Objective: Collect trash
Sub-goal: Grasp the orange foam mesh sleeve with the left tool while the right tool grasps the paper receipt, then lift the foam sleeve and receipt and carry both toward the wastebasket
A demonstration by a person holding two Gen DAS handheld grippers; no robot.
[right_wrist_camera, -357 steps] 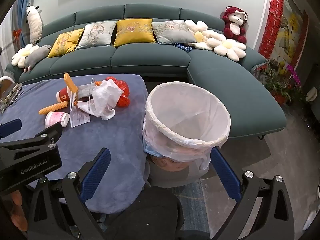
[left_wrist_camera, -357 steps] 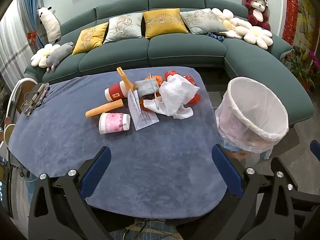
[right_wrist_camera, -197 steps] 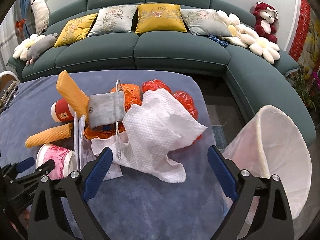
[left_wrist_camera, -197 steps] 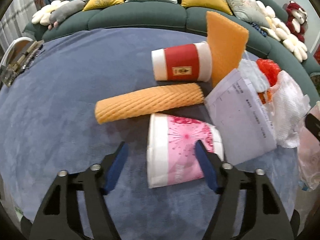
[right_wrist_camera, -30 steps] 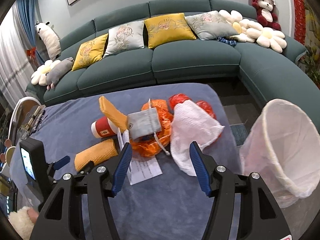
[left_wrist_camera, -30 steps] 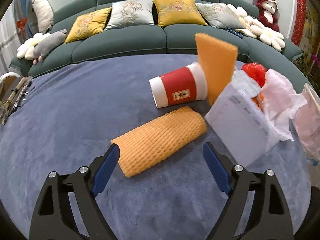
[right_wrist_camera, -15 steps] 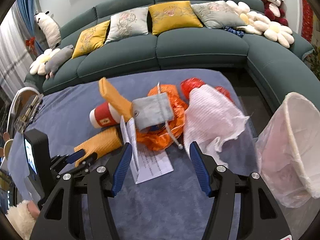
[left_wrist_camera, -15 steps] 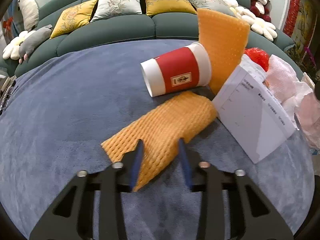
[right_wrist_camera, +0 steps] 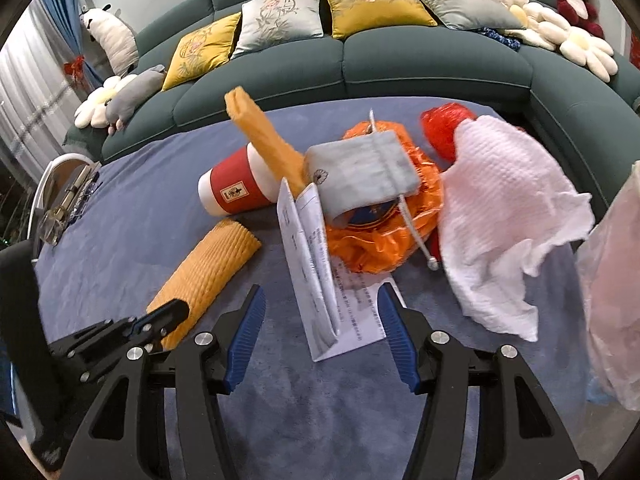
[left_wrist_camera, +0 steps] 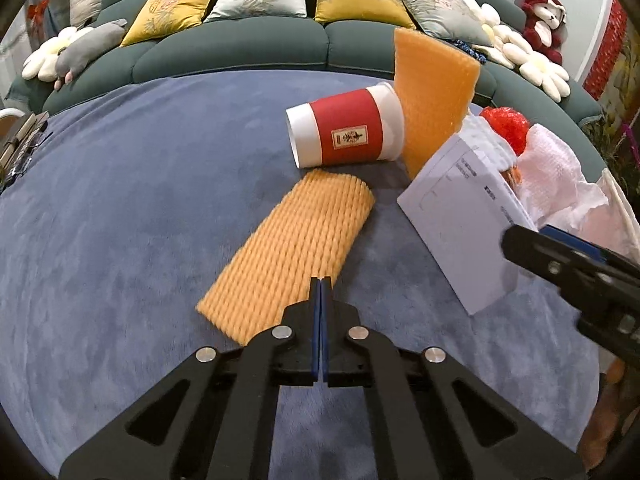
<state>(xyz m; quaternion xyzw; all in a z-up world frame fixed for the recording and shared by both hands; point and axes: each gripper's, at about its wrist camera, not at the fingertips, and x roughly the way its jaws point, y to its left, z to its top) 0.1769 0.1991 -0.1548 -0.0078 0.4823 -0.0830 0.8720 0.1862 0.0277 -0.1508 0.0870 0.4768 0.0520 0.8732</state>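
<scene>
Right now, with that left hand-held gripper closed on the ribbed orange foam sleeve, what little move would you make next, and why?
Probably lift the left hand-held gripper a little, straight up. Its fingers look pinched shut on the near edge of the orange foam sleeve, which lies flat on the blue table cloth close to the red paper cup. A small lift would show whether the grip holds before carrying it to the lined bin.

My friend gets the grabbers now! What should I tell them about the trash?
Left gripper: shut, pinching the near edge of the orange foam net sleeve.
Right gripper: open, straddling the folded paper, not gripping.
On the blue table: red cup on its side, flat orange foam pad, grey pouch on the orange bag, white paper towel. Lined bin at right.
Left: everything here goes in the bin.
</scene>
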